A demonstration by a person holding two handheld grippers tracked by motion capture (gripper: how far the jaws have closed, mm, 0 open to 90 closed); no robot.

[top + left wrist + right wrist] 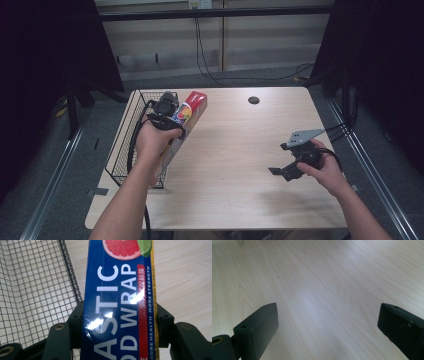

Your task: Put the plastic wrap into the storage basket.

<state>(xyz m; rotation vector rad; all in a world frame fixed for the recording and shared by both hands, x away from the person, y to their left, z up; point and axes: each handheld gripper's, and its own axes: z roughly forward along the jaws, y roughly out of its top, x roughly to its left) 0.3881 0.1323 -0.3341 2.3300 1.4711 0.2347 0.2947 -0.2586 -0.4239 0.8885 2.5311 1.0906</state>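
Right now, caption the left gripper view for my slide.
Left gripper clamps a blue plastic wrap box beside the wire basket.

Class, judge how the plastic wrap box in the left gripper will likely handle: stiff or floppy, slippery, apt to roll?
The box probably stays stiff: its long edges look straight while gripped. Its glossy film shows glare, so it may slip. Flat faces suggest it won't roll.

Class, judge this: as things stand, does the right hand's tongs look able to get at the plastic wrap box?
Probably yes: the right tongs are open and bare tabletop lies between them and the plastic wrap box, though the left tongs grip it.
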